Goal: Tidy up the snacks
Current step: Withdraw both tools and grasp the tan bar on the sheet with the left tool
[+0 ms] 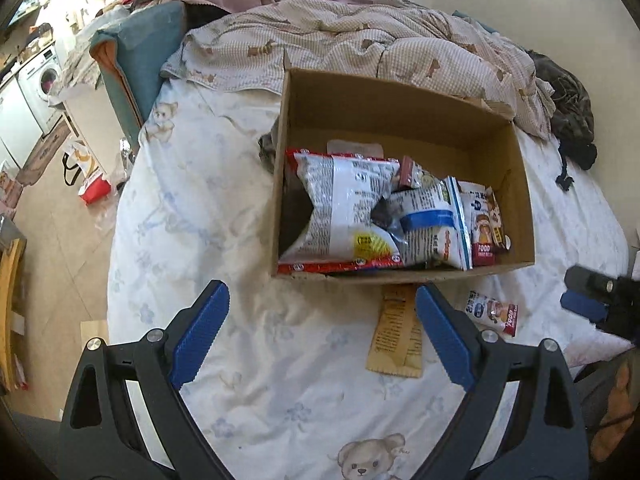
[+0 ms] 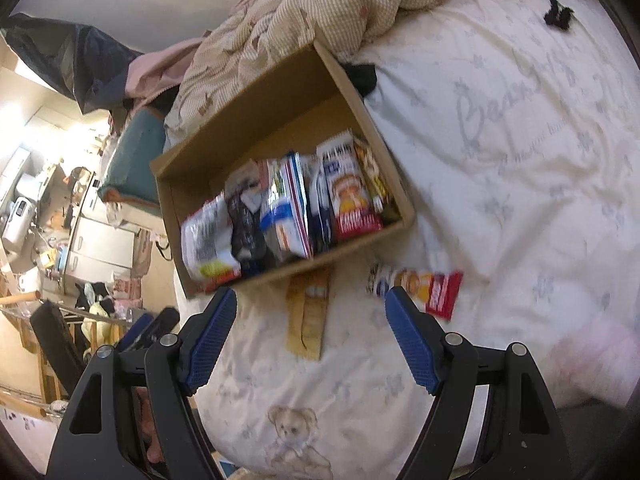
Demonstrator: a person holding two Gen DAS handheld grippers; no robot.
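Note:
An open cardboard box (image 1: 400,104) (image 2: 256,92) stands on the bed with several snack packets upright along its near side, among them a big white bag (image 1: 344,208) and a red-and-white pouch (image 2: 352,200). In front of the box lie a flat tan packet (image 1: 396,332) (image 2: 308,316) and a small red-and-white packet (image 1: 494,312) (image 2: 424,286). My left gripper (image 1: 322,296) hovers open over the sheet, near the tan packet, holding nothing. My right gripper (image 2: 312,300) is open and empty too, with the tan packet lying between its fingers in view. The right gripper's fingers (image 1: 588,296) show at the left view's right edge.
A rumpled beige quilt (image 1: 360,36) is heaped behind the box, with dark clothing (image 1: 568,108) at its right. The bed's left edge drops to a cluttered floor with bags (image 1: 86,172) and a washing machine (image 1: 44,76). A teal cushion (image 1: 136,52) leans at the bed's far left corner.

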